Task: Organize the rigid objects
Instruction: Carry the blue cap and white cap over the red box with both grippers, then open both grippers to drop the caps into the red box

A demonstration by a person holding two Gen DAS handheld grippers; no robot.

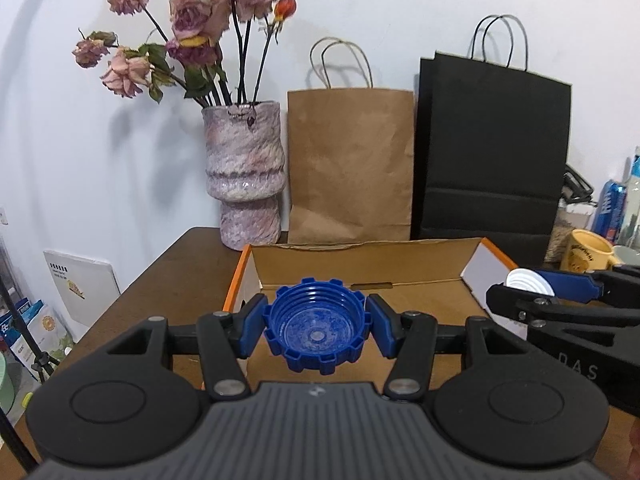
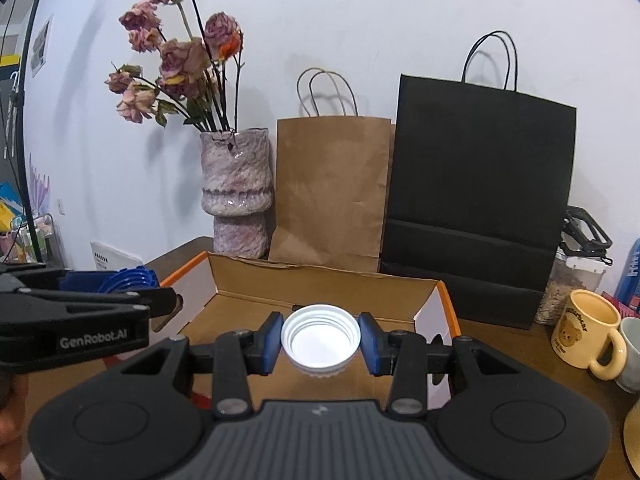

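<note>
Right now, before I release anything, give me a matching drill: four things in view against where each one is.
Things:
1. blue cap
2. white cap
3. yellow mug
4. vase

Places:
A. on the table, right of the cardboard box
B. clamped in the right gripper
C. behind the box's left end, by the wall
D. clamped in the left gripper

Pairs: 1-D, 2-B, 3-A, 4-C
</note>
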